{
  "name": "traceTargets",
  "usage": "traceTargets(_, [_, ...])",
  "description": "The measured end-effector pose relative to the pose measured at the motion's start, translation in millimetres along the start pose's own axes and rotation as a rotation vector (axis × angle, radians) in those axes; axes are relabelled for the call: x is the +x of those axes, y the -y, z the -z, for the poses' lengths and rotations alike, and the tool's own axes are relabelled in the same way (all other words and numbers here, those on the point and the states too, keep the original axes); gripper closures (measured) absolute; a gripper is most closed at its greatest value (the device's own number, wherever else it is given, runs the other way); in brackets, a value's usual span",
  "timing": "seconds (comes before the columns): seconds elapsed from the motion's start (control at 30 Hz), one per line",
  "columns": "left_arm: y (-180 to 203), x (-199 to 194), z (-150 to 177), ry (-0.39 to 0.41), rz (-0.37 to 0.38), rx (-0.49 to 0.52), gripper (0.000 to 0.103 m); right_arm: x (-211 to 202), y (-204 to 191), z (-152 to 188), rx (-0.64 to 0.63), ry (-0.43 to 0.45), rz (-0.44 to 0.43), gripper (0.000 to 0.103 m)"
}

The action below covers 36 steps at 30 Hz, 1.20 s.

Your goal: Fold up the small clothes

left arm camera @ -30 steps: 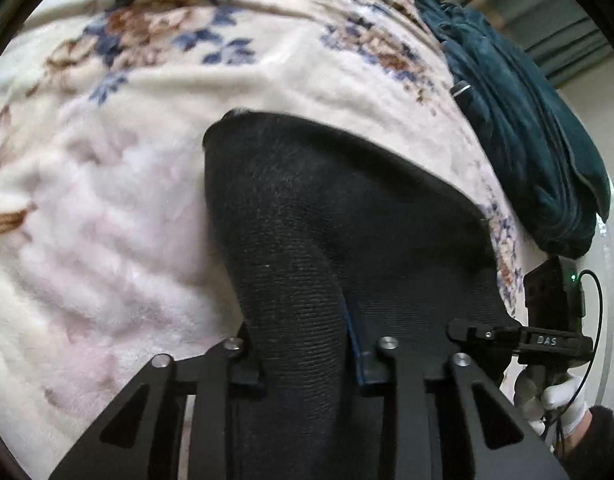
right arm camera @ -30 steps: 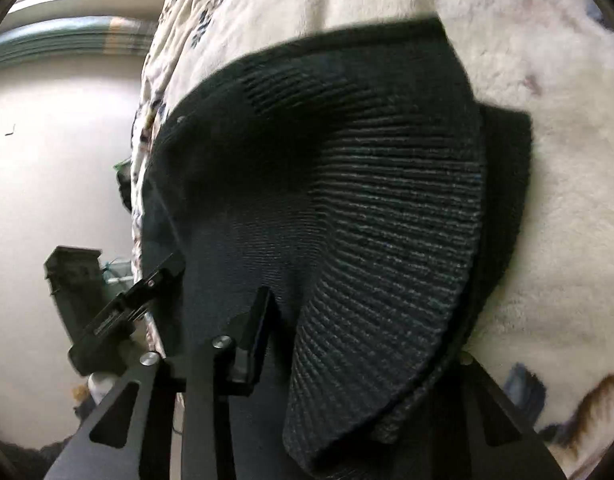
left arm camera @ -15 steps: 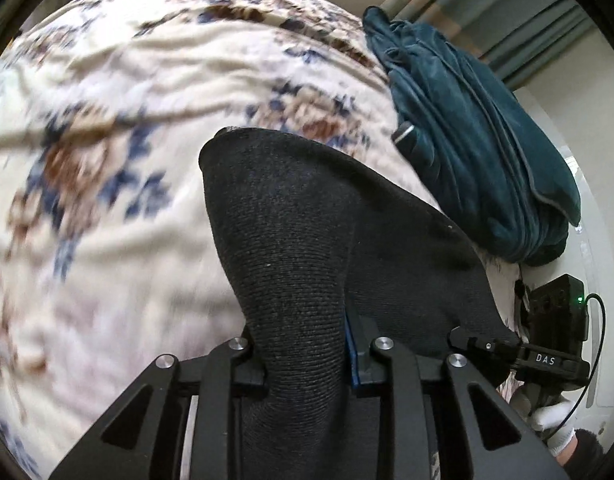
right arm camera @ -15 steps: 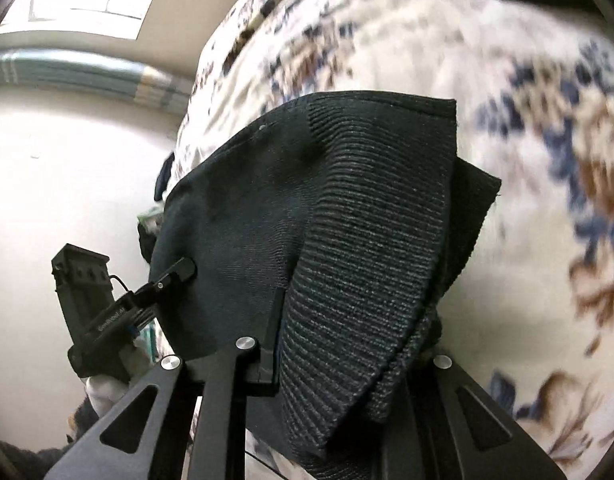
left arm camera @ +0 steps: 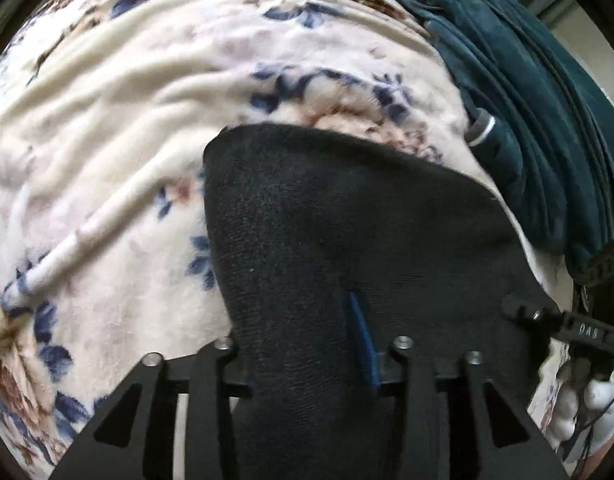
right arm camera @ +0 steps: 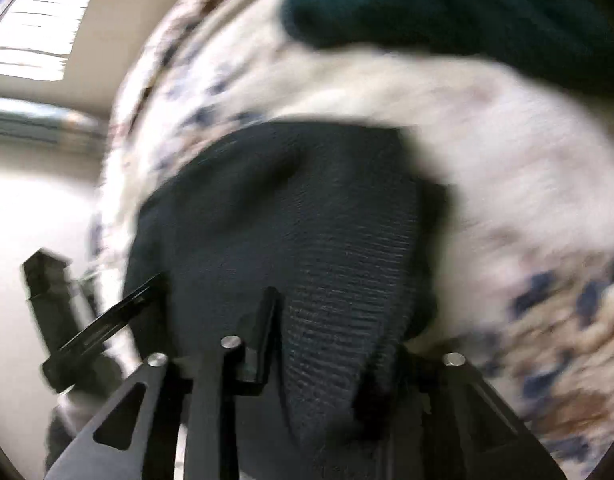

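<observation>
A black knit garment (left arm camera: 327, 220) hangs over the floral blanket (left arm camera: 127, 120), held by an edge at each side. My left gripper (left arm camera: 303, 344) has a bunch of it between its fingers, against the blue pad; the jaws are opening, and the cloth still fills the gap. In the right wrist view, which is blurred, the ribbed part of the garment (right arm camera: 287, 208) runs down between the fingers of my right gripper (right arm camera: 331, 332). Its jaws are opening too, with the cloth still caught and the right finger hidden under it.
A dark teal garment (left arm camera: 527, 80) lies heaped at the far right of the blanket, seen also as the teal garment (right arm camera: 447, 8). A white-gloved hand (left arm camera: 587, 400) carries the other gripper at the right edge. Pale wall and a window (right arm camera: 31, 20) are on the left.
Both grippers have carried the black garment across the blanket towards the teal heap, which now looms closer. The gap between each pair of fingers has widened a little.
</observation>
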<state>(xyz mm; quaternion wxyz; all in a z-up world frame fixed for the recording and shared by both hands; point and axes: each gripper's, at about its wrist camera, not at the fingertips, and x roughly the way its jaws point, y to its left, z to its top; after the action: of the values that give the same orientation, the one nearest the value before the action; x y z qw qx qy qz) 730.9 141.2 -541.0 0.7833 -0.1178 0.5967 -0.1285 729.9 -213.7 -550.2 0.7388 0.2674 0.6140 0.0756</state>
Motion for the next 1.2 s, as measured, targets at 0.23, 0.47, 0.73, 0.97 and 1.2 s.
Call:
traceTargets(0.23, [-0.6, -14.5, 18.2, 0.034, -0.100, -0.007, 0.029, -15.9, 28.5, -5.4, -0.011, 0.061, 0.194, 0.045])
traceTargets(0.47, [28.8, -64.9, 62.7, 0.132, -0.349, 0.023, 0.011, -64.2, -28.4, 45.3, -0.160, 0.207, 0.526, 0.000])
traceTargets(0.73, [80.5, -157.8, 125.7, 0.189, -0.399, 0.059, 0.004, -139.2, -78.8, 140.5, -0.210, 0.273, 0.598, 0.000])
traceTargets(0.97, [130.4, -266.2, 161.0, 0.273, -0.355, 0.074, 0.004, -247.5, -132.4, 199.2, -0.226, 0.393, 0.601, 0.000])
traceTargets(1.2, [171.2, -358.6, 203.0, 0.342, -0.340, 0.087, 0.004, -364.4, -181.9, 264.8, -0.254, 0.517, 0.576, 0.000])
